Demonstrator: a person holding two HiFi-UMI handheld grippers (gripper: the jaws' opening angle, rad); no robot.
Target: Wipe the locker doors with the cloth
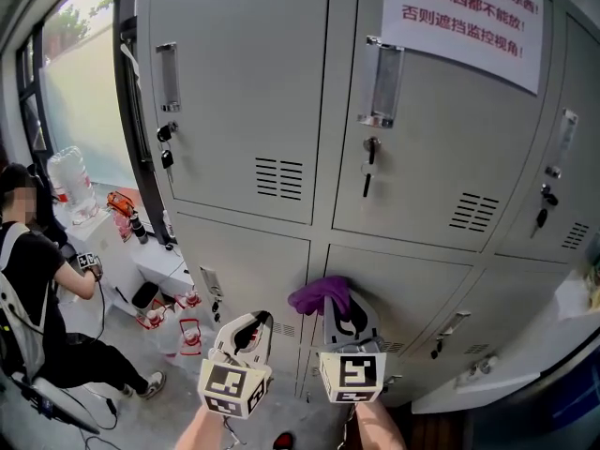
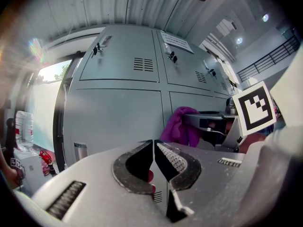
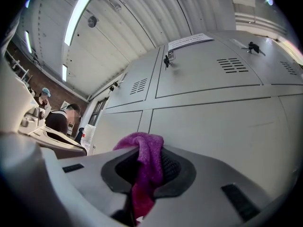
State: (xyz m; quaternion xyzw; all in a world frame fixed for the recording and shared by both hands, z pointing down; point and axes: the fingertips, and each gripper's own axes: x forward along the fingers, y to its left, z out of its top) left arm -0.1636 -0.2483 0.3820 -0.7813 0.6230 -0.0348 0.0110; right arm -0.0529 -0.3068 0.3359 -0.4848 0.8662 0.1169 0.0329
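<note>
Grey metal lockers fill the wall ahead, with vented doors, handles and hanging keys. My right gripper is shut on a purple cloth, held up close to a lower locker door. The cloth bunches between the jaws and hangs down in the right gripper view. Just left of it, my left gripper is shut with nothing in it; its tips meet in front of the lower door. The cloth also shows from the left gripper view.
A paper notice is taped on an upper door. A person in black sits at the left by a small white table with a water jug. A dark door frame edges the lockers.
</note>
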